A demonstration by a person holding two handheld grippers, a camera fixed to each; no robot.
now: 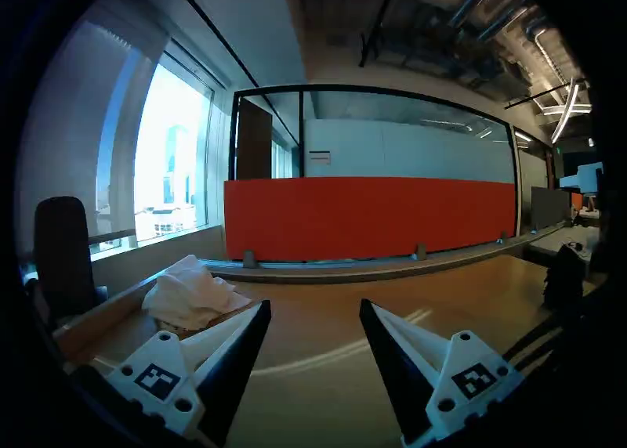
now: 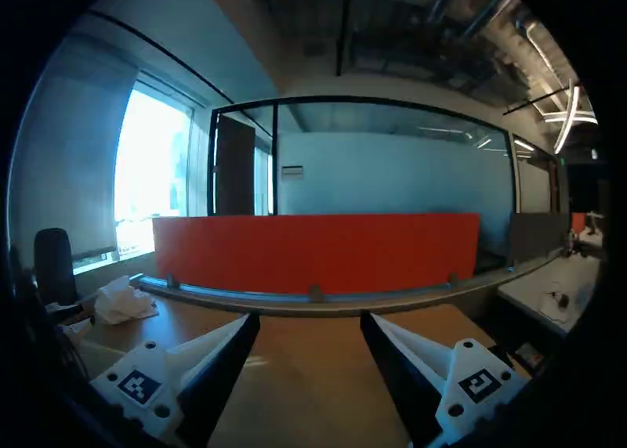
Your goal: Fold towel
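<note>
A crumpled white towel [image 1: 188, 293] lies heaped on the wooden desk [image 1: 329, 346] at its left side, near the window. My left gripper [image 1: 313, 311] is open above the desk, its left fingertip just right of the towel and nothing between the fingers. In the right gripper view the same towel [image 2: 121, 301] sits farther off at the far left of the desk [image 2: 313, 377]. My right gripper [image 2: 309, 319] is open too, empty, well to the right of the towel.
An orange partition [image 1: 368, 217] with a metal rail runs along the desk's far edge. A dark chair back [image 1: 61, 252] stands at the left by the window. Another desk [image 2: 549, 287] with small items lies to the right. A dark object [image 1: 564, 280] stands at the desk's right end.
</note>
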